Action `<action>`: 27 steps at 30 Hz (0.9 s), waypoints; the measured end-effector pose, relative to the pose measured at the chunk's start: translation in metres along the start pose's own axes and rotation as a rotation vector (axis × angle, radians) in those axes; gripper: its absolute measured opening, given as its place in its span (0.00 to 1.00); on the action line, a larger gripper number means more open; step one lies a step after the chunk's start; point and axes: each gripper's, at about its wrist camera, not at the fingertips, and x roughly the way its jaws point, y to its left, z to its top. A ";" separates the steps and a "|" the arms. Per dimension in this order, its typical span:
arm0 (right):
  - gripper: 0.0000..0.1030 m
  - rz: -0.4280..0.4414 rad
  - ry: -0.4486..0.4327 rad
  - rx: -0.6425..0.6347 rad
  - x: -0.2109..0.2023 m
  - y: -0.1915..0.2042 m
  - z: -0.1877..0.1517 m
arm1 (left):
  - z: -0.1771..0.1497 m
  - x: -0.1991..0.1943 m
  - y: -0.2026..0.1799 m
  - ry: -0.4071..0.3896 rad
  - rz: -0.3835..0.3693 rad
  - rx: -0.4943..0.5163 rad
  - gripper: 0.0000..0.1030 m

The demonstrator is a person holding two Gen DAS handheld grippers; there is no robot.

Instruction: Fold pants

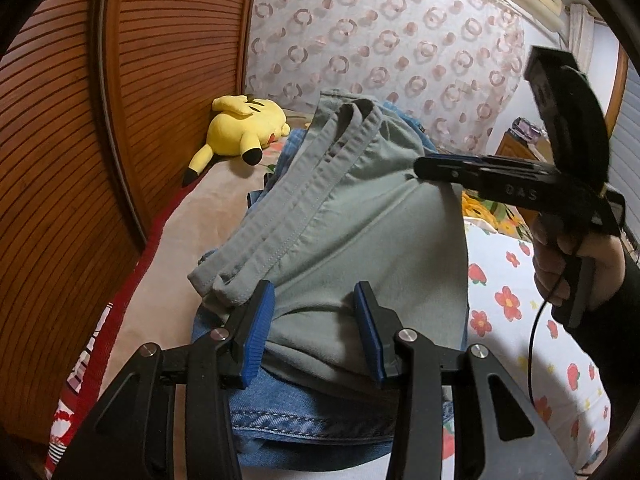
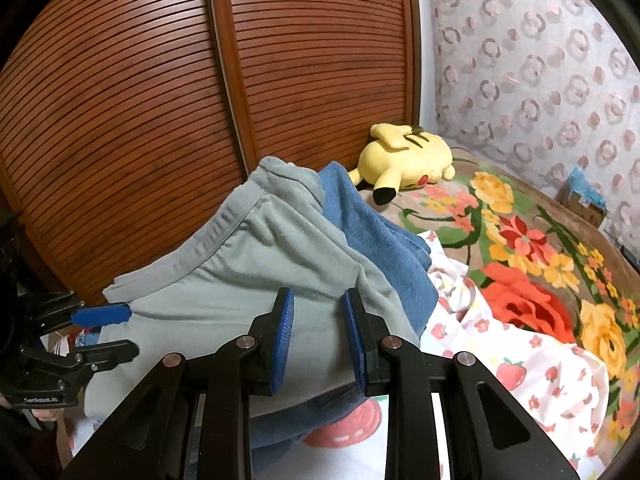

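Grey-green pants (image 1: 360,232) hang folded over, stitched hems toward the upper left, above blue jeans (image 1: 300,408) on the bed. My left gripper (image 1: 314,292) is shut on a bunched fold at the near edge, fabric pressed between its blue pads. At the pants' right side my right gripper (image 1: 420,166) pinches the cloth, held by a person's hand (image 1: 580,268). In the right wrist view the pants (image 2: 240,272) fill the gap of the right gripper (image 2: 317,300), and the left gripper (image 2: 130,330) clamps their left corner. The jeans (image 2: 380,240) lie behind.
A yellow plush toy (image 1: 244,128) (image 2: 408,156) lies by the slatted wooden wardrobe doors (image 1: 80,120) (image 2: 160,120). A floral blanket (image 2: 520,240) and a white strawberry-print sheet (image 1: 520,300) (image 2: 540,368) cover the bed. A cardboard box (image 2: 584,200) stands by the patterned curtain.
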 end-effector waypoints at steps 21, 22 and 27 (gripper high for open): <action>0.34 -0.037 -0.069 0.030 -0.057 0.028 -0.028 | 0.025 -0.040 -0.016 -0.127 0.058 0.067 0.84; 0.38 -0.038 -0.074 0.031 -0.060 0.029 -0.029 | 0.027 -0.044 -0.017 -0.147 0.067 0.070 0.84; 0.55 -0.046 -0.096 0.045 -0.071 0.034 -0.033 | 0.032 -0.058 -0.017 -0.191 0.083 0.078 0.85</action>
